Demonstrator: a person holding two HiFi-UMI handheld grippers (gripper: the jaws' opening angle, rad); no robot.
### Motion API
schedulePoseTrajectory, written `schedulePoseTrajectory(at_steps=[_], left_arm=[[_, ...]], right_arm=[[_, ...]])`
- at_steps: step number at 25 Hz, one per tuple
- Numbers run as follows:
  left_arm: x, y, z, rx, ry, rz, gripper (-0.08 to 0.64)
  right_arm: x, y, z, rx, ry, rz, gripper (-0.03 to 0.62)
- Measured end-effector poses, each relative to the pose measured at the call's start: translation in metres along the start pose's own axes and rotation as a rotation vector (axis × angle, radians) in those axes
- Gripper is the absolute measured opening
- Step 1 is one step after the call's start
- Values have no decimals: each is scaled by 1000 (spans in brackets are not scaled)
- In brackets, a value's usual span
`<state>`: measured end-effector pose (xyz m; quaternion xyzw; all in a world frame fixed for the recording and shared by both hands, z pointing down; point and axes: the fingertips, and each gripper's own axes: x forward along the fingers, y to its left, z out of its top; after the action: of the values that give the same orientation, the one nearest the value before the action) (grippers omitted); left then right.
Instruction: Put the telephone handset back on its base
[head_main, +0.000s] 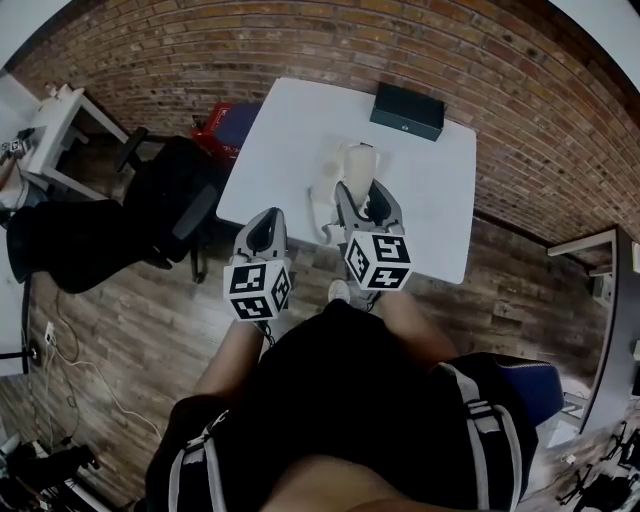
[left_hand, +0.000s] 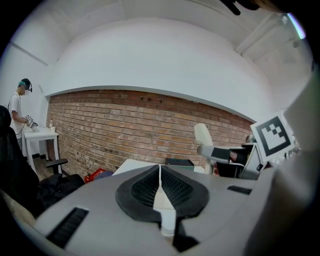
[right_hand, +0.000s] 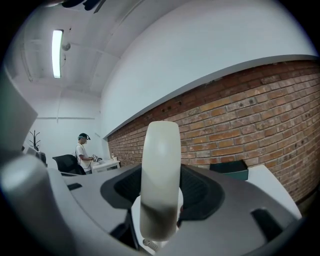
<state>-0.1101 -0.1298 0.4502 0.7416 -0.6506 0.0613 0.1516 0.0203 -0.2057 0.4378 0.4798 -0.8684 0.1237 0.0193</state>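
Telephone handset (right_hand: 160, 170): upright, pinched in right gripper (right_hand: 160, 196) fingers (right_hand: 206, 192), base (head_main: 322, 205) just below-left of them; left gripper (left_hand: 160, 186) pressed together, empty.

my right tongs (head_main: 365, 195) cover much of the base (head_main: 323, 207) on the bench (head_main: 290, 130); the handset (right_hand: 160, 170) loses its lower end between them.
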Motion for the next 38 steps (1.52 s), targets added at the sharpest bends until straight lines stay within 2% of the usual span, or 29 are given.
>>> schedulePoseTrajectory(at_steps=[10, 17, 24, 34, 38], left_arm=[[75, -1, 21, 0, 9, 29, 12], [107, 4, 24, -7, 31, 61, 11], [131, 11, 24, 5, 47, 4, 9], [160, 36, 38, 39, 67, -135, 9], [163, 51, 44, 36, 66, -153, 9]], right_arm=[[54, -45, 1, 23, 52, 32, 210], [81, -66, -1, 49, 93, 57, 210], [100, -78, -14, 138, 135, 15, 210], [125, -73, -38, 315, 201, -102, 210], [139, -72, -53, 339, 249, -140, 210]])
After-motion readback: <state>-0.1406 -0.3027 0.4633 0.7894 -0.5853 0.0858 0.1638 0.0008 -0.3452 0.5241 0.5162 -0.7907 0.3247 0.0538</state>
